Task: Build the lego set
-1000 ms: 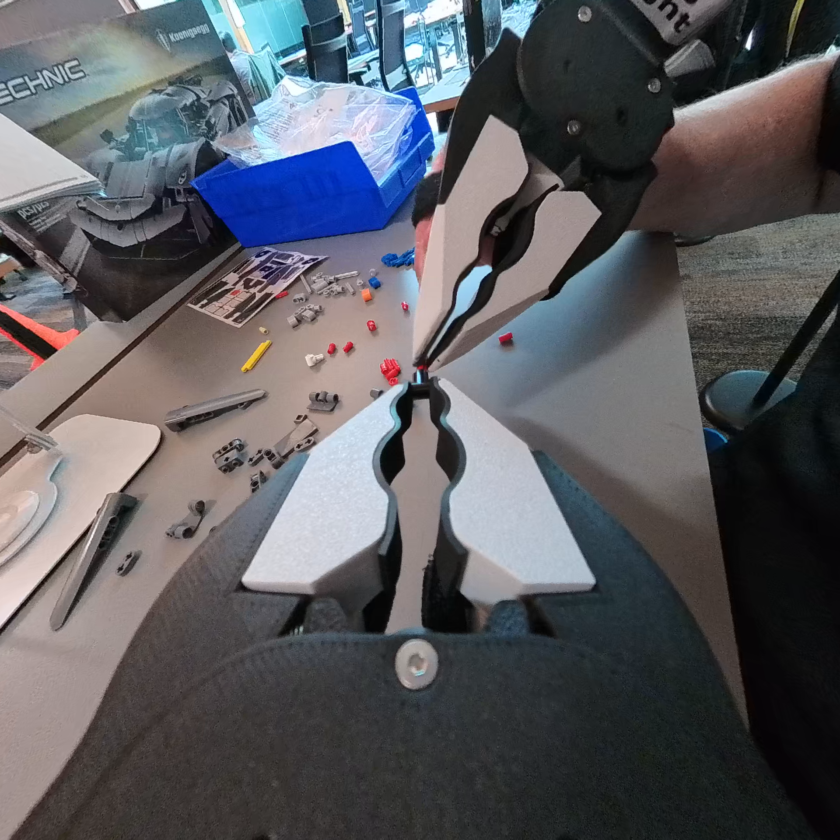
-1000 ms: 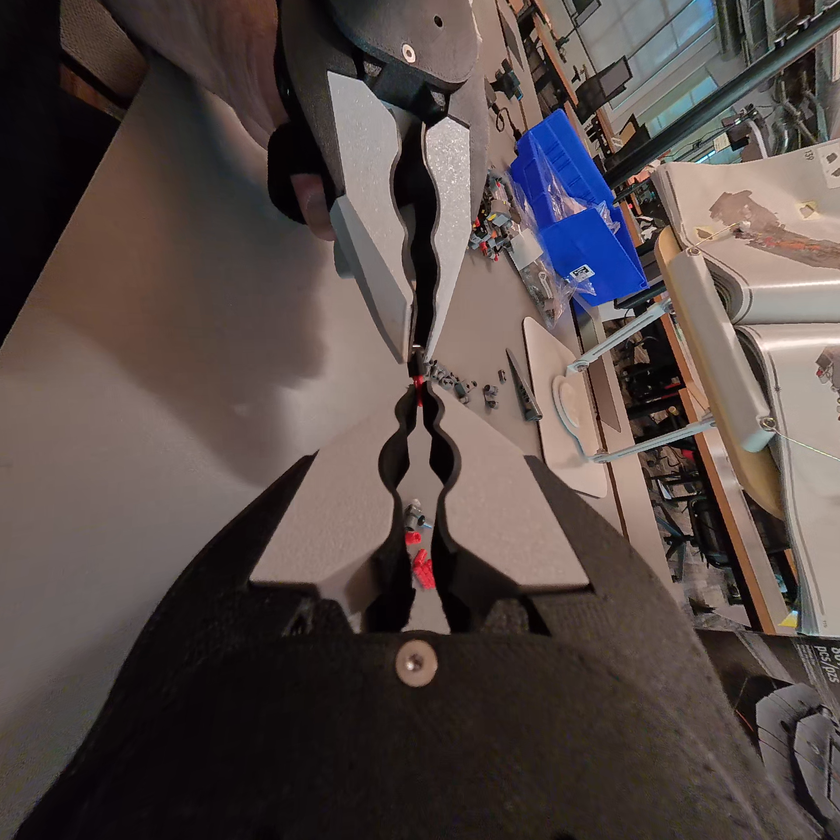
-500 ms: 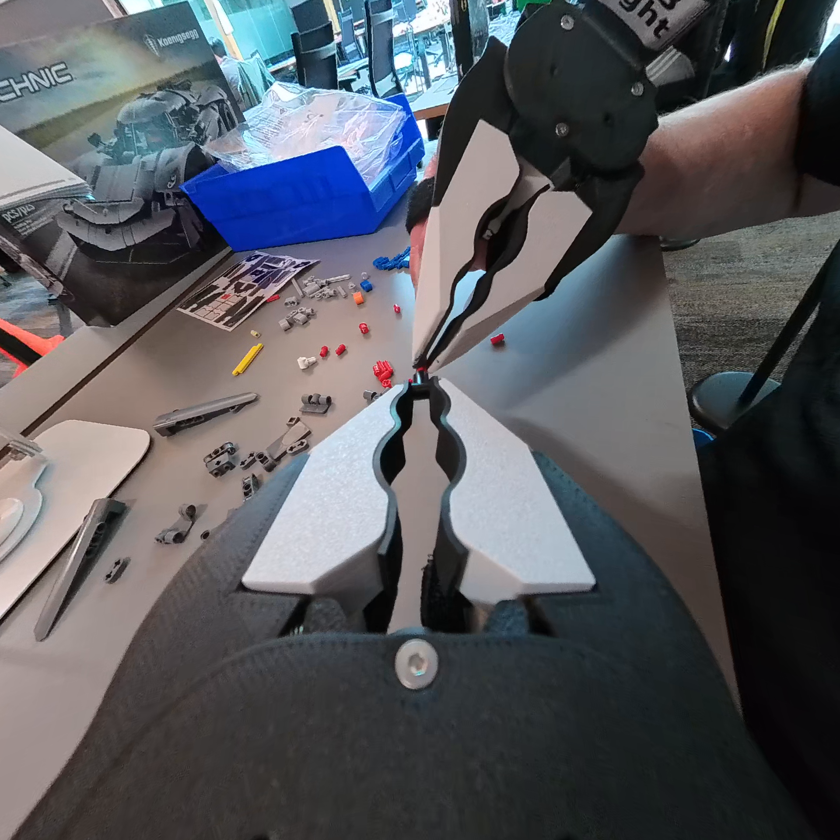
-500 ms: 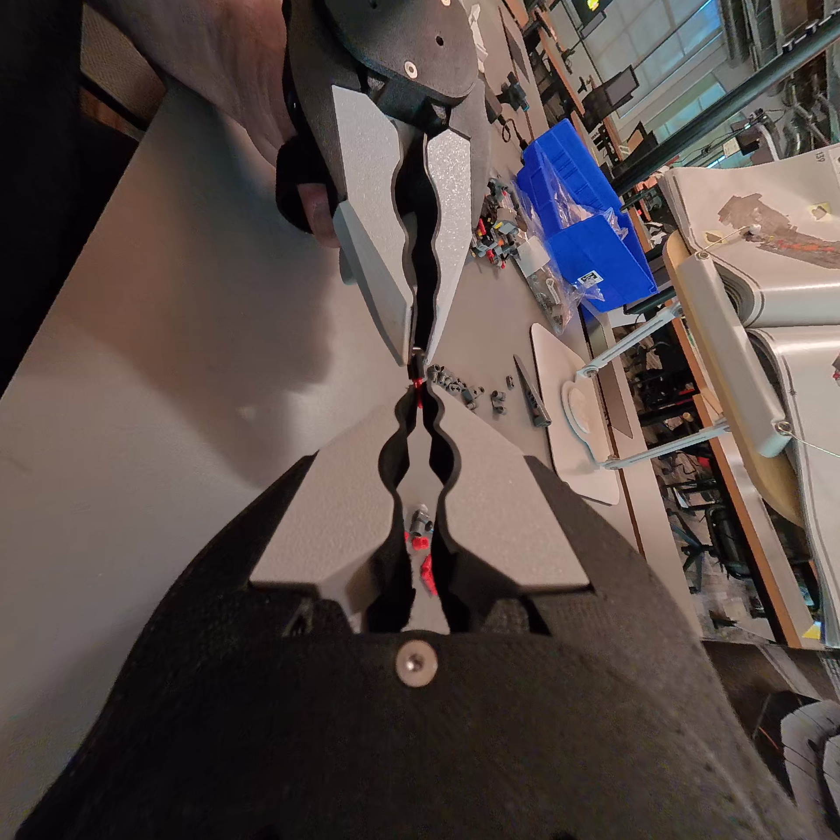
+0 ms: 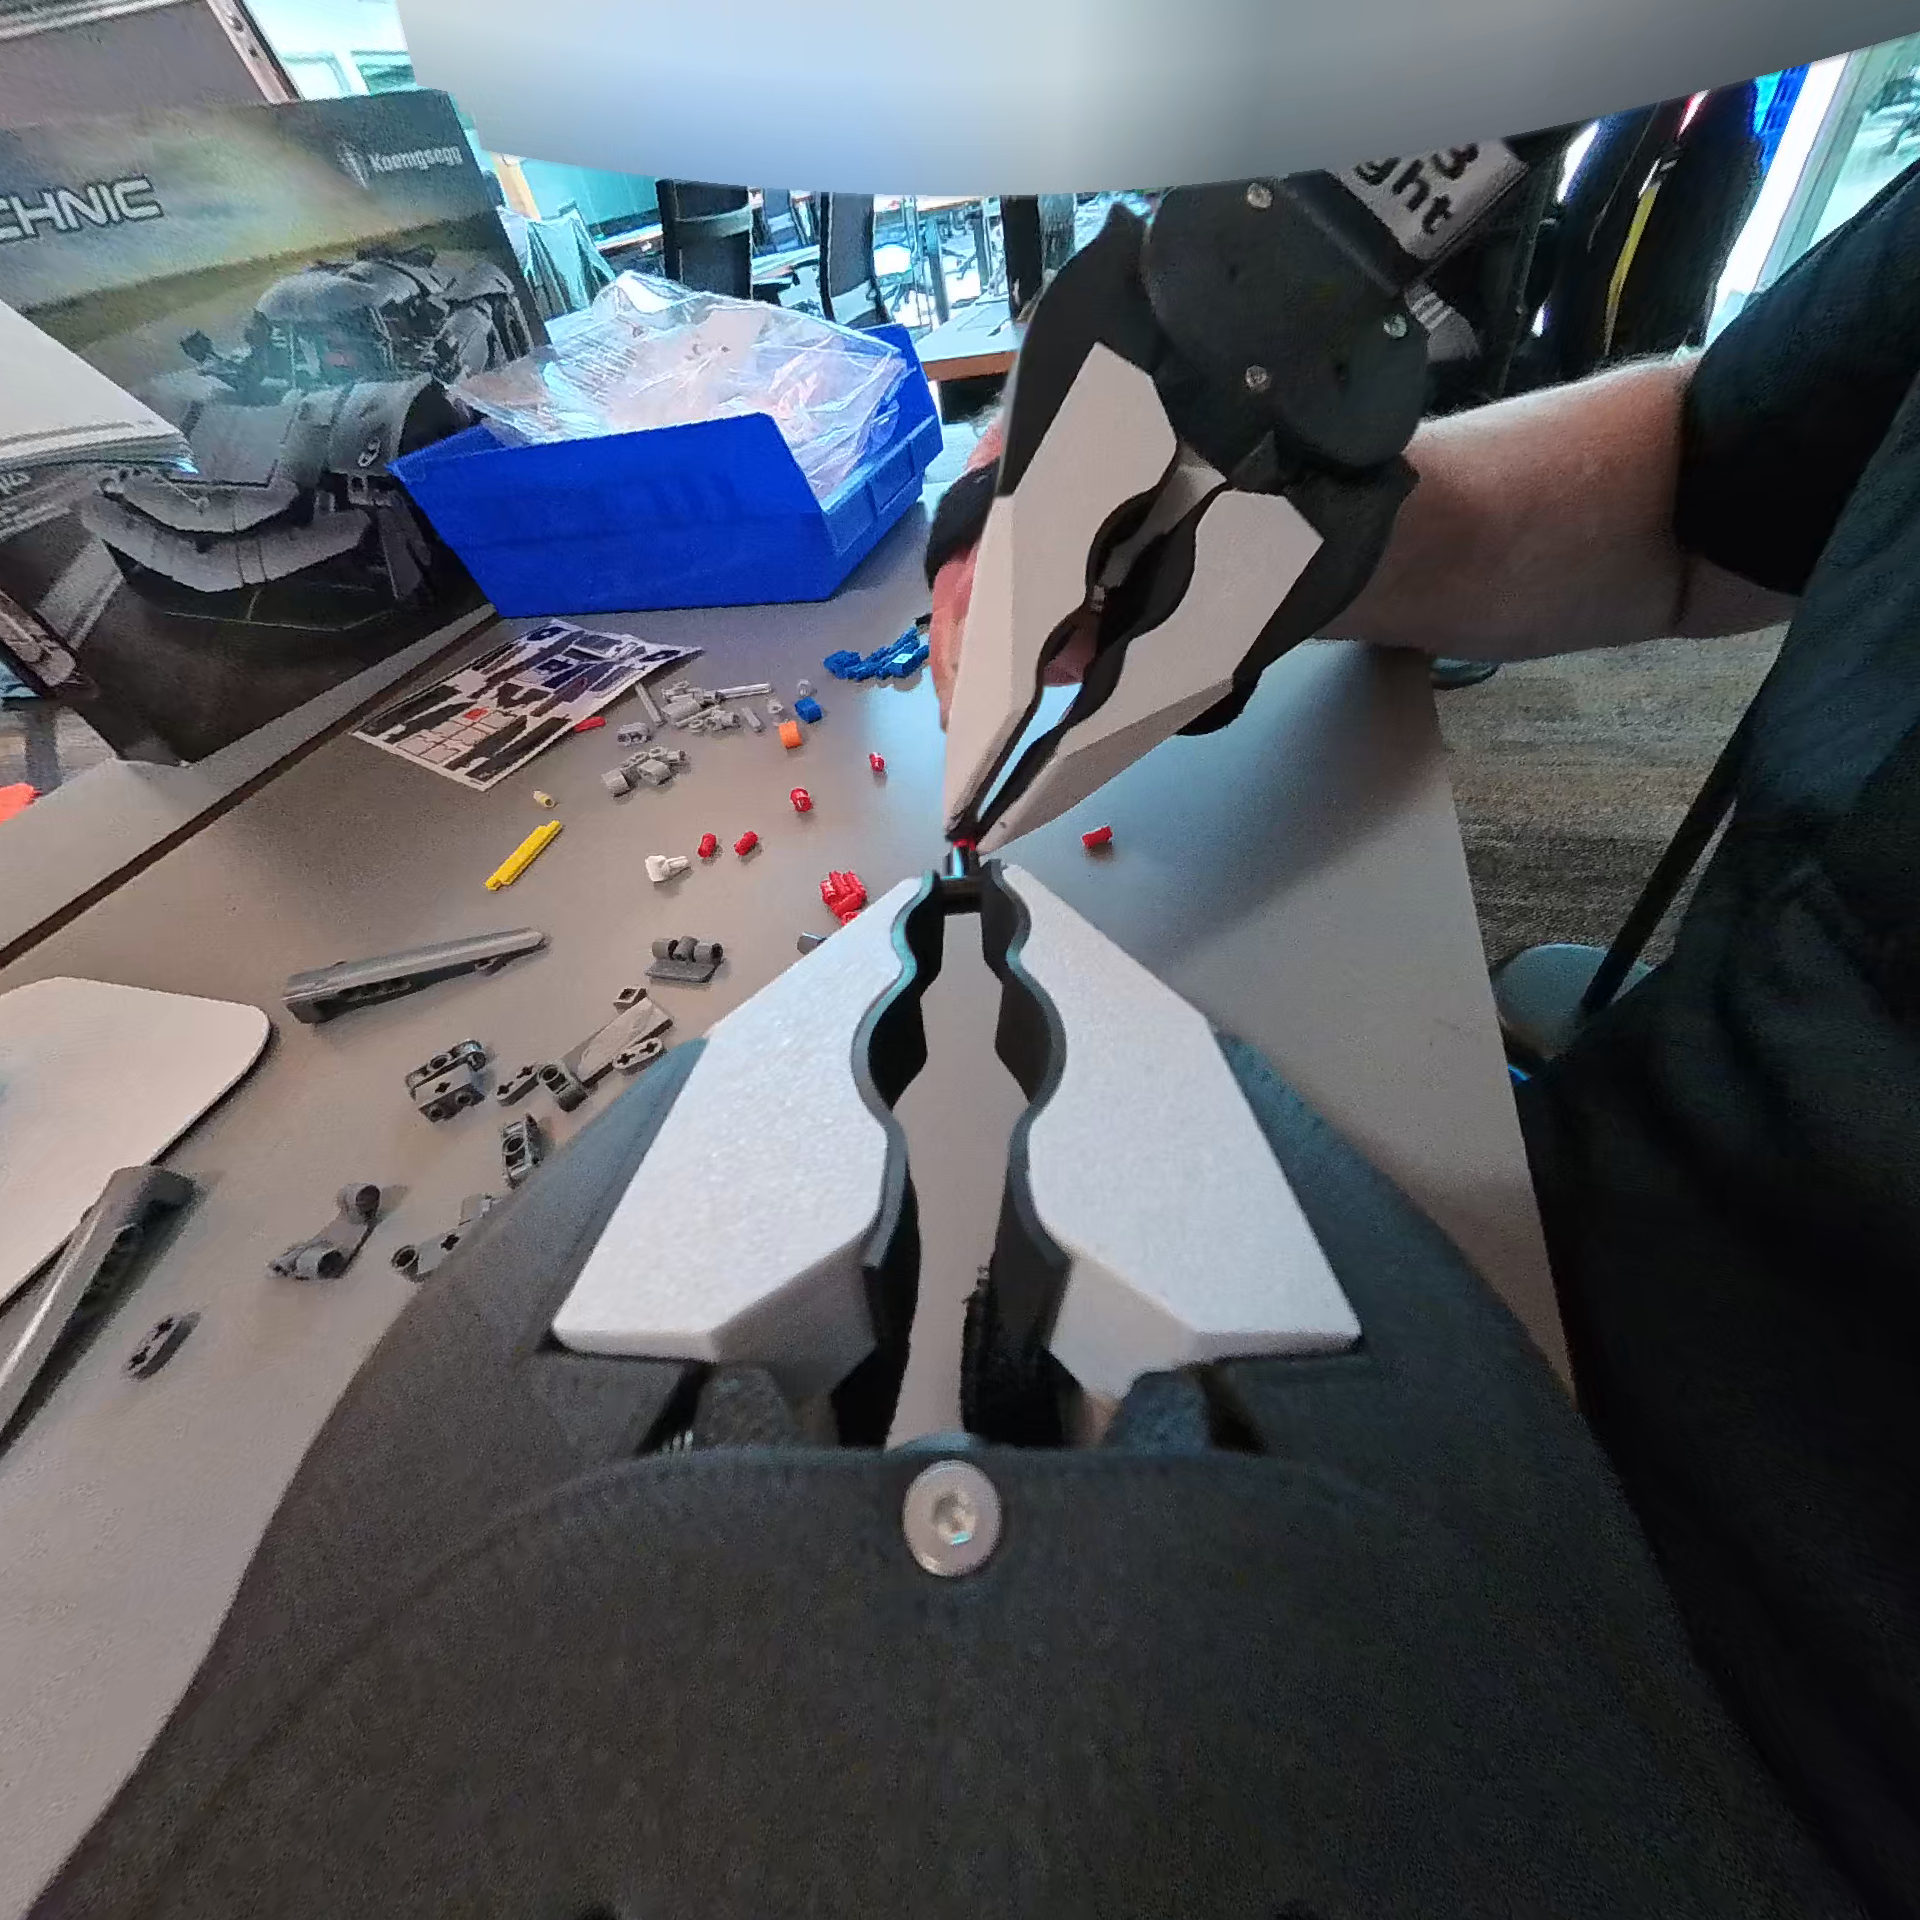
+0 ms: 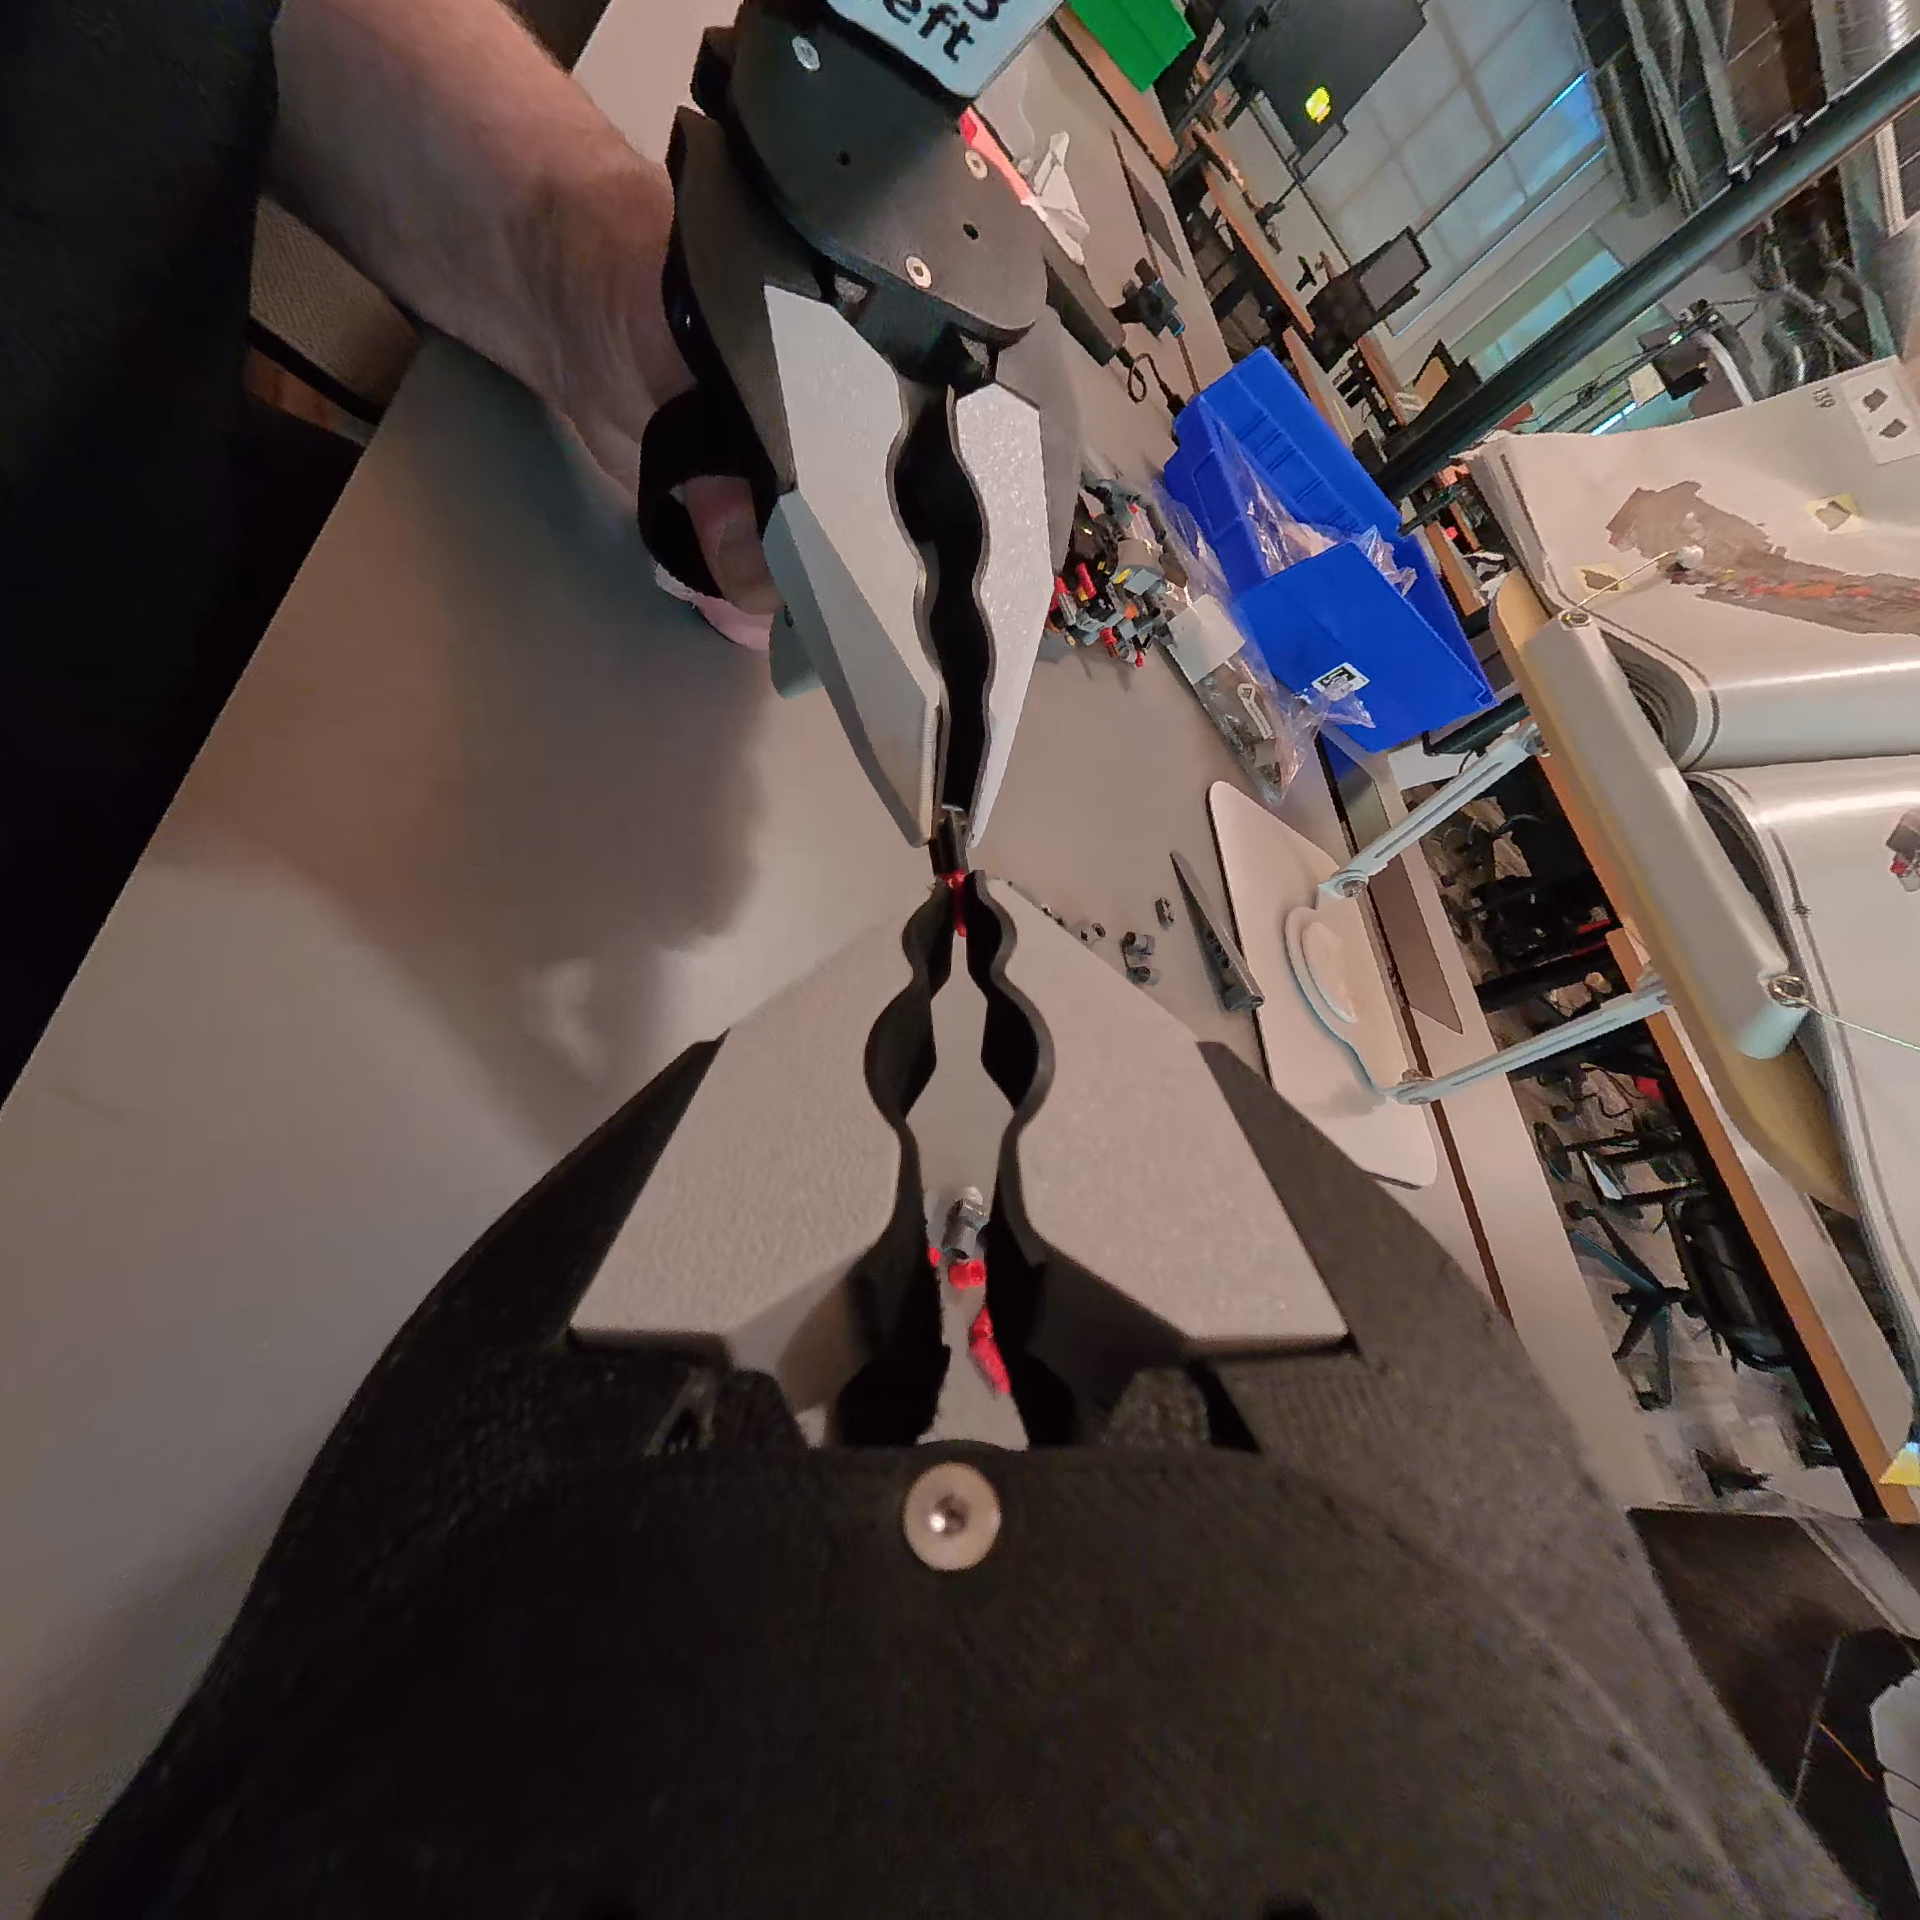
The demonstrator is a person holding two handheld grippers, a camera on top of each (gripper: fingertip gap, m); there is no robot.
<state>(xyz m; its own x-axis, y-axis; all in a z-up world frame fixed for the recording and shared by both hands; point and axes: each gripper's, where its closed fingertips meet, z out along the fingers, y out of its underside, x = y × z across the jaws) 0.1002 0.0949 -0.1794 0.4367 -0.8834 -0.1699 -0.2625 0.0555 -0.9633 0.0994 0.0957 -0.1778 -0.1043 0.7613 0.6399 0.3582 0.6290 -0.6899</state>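
Both claws meet tip to tip above a smooth matte grey bench (image 5: 1299, 935).

Left claw (image 5: 964, 885): pale, grainy wedge-shaped fingers with wavy black inner edges, drawn in narrow and pinching a small dark block-like piece (image 5: 961, 864) at the very tips. In the right wrist view the same piece (image 6: 948, 840) sticks out from between the pads as a short dark stub.

Right claw (image 6: 958, 902): the same build, fingers closed tight on a tiny red pin (image 6: 956, 906). From the left wrist view the red pin (image 5: 966, 831) shows just at the closed tips, touching the top of the dark piece. Both parts are held in the air, off the bench surface.

On the bench to the left of the claws, loose plastic parts:
- short red cylindrical pins in a cluster (image 5: 842, 894), others scattered singly
- a thin yellow axle (image 5: 523, 855)
- a long dark grey beam (image 5: 410, 971), and small grey connectors with round holes
- an orange bush (image 5: 791, 734) and a heap of blue pins (image 5: 878, 660)
- a flat printed sticker sheet (image 5: 525, 701)

Farther back stands a glossy blue plastic bin (image 5: 665, 520) holding crumpled clear bags (image 5: 686, 374). A large printed box (image 5: 239, 364) leans at far left. A pale rounded flat stand base (image 5: 94, 1091) lies at the left edge.
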